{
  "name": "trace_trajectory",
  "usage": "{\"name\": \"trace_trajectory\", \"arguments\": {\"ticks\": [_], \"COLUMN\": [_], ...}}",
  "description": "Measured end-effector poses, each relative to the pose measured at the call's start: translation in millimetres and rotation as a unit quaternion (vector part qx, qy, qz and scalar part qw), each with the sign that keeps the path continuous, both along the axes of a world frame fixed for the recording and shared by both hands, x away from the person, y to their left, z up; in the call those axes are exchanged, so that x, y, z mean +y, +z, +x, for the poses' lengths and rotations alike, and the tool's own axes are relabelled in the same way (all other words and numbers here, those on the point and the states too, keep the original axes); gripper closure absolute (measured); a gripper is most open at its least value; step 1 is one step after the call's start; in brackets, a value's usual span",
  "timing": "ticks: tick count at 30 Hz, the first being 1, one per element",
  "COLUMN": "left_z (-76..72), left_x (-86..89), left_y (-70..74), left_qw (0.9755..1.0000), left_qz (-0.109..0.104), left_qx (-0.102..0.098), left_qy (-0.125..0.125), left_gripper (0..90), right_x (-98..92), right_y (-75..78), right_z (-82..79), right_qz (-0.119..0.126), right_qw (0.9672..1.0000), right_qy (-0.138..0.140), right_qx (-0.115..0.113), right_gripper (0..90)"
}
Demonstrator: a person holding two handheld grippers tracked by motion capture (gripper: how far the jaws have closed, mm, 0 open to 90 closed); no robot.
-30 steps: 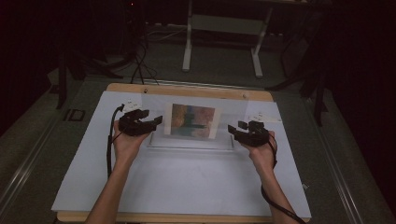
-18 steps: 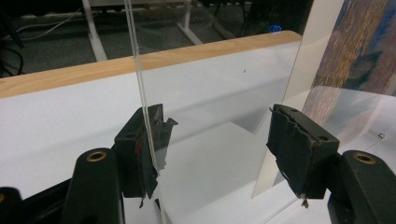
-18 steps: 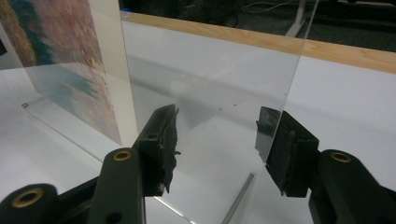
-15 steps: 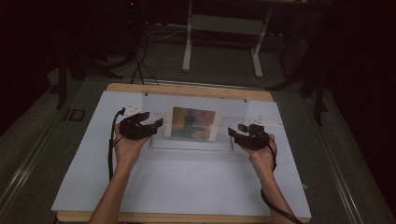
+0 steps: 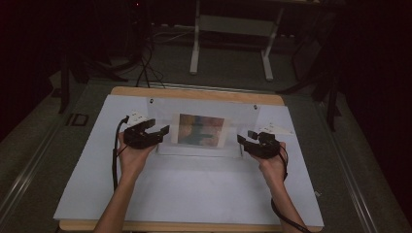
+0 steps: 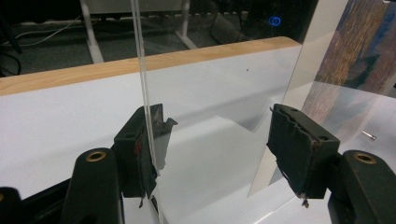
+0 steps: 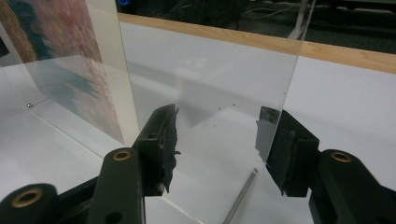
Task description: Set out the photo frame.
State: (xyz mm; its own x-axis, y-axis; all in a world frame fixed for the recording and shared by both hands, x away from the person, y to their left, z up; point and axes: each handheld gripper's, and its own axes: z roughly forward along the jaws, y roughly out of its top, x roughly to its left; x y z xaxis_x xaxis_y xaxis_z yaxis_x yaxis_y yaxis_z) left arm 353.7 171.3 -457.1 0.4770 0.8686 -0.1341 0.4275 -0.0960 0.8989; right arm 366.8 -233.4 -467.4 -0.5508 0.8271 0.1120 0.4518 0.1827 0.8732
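The left tool point(image 5: 154, 132) sits at the left end of a clear panel point(image 5: 201, 130) that stands upright on the white tabletop point(image 5: 194, 189), its jaws spread. In the left gripper view the panel's edge runs just beside one jaw and may touch it, while the other jaw stands well clear, so nothing is clamped. The right tool point(image 5: 245, 141) sits at the panel's right end, also released. In the right gripper view the panel's edge stands close by one jaw, with a wide gap to the other. A colourful picture point(image 5: 200, 130) stands in the panel's middle, between the two tools. A thin metal pin point(image 7: 239, 198) lies on the tabletop near the right tool.
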Motion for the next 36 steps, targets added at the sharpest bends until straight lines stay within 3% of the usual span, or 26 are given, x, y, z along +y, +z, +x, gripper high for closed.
{"name": "trace_trajectory", "arguments": {"ticks": [11,22,25,31,36], "left_z": [-1.3,-3.5,-6.4,-12.2,-20.2], "left_x": [1.9,5.5,11.2,20.6,25.1], "left_y": [-3.9,-1.0,2.0,4.6,6.7], "left_qw": [0.9999,0.9997,0.9996,0.9995,0.9996], "left_qz": [-0.010,0.006,-0.007,-0.011,0.005], "left_qx": [-0.010,-0.021,-0.026,-0.031,-0.029], "left_qy": [-0.003,-0.011,-0.011,-0.002,0.003], "left_gripper": [36.0,36.4,35.7,35.4,35.4], "right_x": [-2.1,-0.5,-1.8,-1.8,-2.5], "right_y": [-3.1,-2.9,-2.4,-1.1,1.9], "right_z": [-0.7,-2.7,-3.5,-6.5,-8.4], "right_qz": [0.006,-0.016,-0.017,-0.024,-0.026], "right_qw": [0.9999,0.9996,0.9996,0.9994,0.9993], "right_qy": [0.006,0.008,0.005,0.008,0.008], "right_qx": [-0.009,-0.022,-0.023,-0.024,-0.027], "right_gripper": [48.1,44.6,42.3,38.6,34.9]}}
